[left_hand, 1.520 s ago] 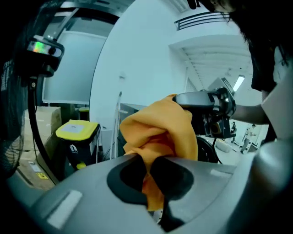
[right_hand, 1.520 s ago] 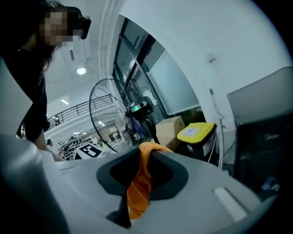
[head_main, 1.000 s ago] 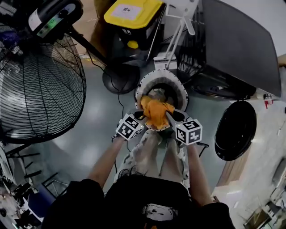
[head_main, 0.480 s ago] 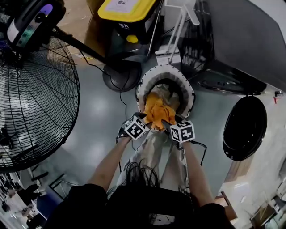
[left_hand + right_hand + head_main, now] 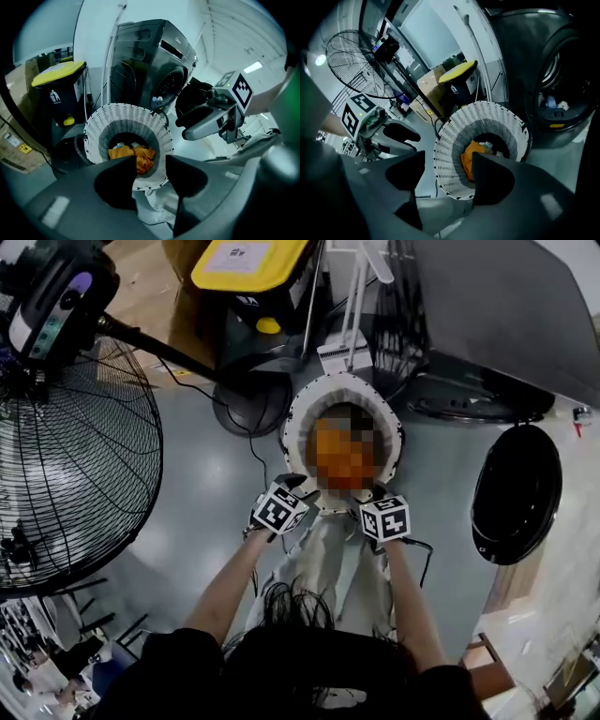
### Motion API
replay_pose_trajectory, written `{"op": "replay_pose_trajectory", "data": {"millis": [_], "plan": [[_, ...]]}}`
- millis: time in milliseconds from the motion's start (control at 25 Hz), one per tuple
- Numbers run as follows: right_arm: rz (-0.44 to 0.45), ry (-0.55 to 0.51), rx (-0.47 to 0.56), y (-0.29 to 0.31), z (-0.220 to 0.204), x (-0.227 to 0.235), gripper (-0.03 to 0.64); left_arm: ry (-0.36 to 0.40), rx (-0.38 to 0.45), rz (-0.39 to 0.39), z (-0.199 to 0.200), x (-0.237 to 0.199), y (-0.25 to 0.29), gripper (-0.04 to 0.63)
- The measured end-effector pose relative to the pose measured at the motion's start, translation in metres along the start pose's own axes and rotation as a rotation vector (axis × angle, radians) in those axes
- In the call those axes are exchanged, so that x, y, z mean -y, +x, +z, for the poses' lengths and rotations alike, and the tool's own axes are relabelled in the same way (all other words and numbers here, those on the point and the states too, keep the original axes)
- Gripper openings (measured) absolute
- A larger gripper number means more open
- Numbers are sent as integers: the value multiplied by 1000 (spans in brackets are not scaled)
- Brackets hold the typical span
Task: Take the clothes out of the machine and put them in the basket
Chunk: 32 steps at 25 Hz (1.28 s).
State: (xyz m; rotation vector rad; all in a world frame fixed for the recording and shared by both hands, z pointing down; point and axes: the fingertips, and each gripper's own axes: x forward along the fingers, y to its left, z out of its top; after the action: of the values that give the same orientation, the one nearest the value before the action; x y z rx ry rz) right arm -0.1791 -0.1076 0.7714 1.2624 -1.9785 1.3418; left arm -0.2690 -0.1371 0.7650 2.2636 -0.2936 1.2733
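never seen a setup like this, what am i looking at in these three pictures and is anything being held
There is no robot: a person holds a two-jaw gripper tool in each hand. One picture comes from a camera on the person's head, looking steeply down. The other two come from cameras riding on the left gripper and the right gripper, looking along their dark jaws. The cubes with square markers are parts of the tools. On the grey floor stands a round white perforated laundry basket with an orange garment lying inside. Behind it is a dark front-loading washing machine, its round door open. Nothing is held: both pairs of jaws stand apart and empty, and the right gripper's have just been opening.
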Motion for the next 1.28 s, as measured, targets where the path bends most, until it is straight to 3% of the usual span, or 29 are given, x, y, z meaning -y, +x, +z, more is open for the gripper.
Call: {"op": "replay_pose_trajectory", "data": {"millis": [240, 440, 640, 1000, 1280], "plan": [[-39, 62, 123, -30, 15, 17, 297, 41, 55, -39, 35, 24, -2, 190], [-92, 91, 214, -63, 12, 44, 266, 133, 96, -84, 68, 58, -1, 190], [-140, 176, 316, -103, -1, 84, 244, 234, 87, -133, 92, 90, 19, 190], [-211, 282, 451, -182, -17, 164, 232, 306, 136, -153, 176, 163, 62, 190], [-189, 341, 514, -219, -25, 201, 227, 366, 131, -131, 233, 201, 99, 190]]}}
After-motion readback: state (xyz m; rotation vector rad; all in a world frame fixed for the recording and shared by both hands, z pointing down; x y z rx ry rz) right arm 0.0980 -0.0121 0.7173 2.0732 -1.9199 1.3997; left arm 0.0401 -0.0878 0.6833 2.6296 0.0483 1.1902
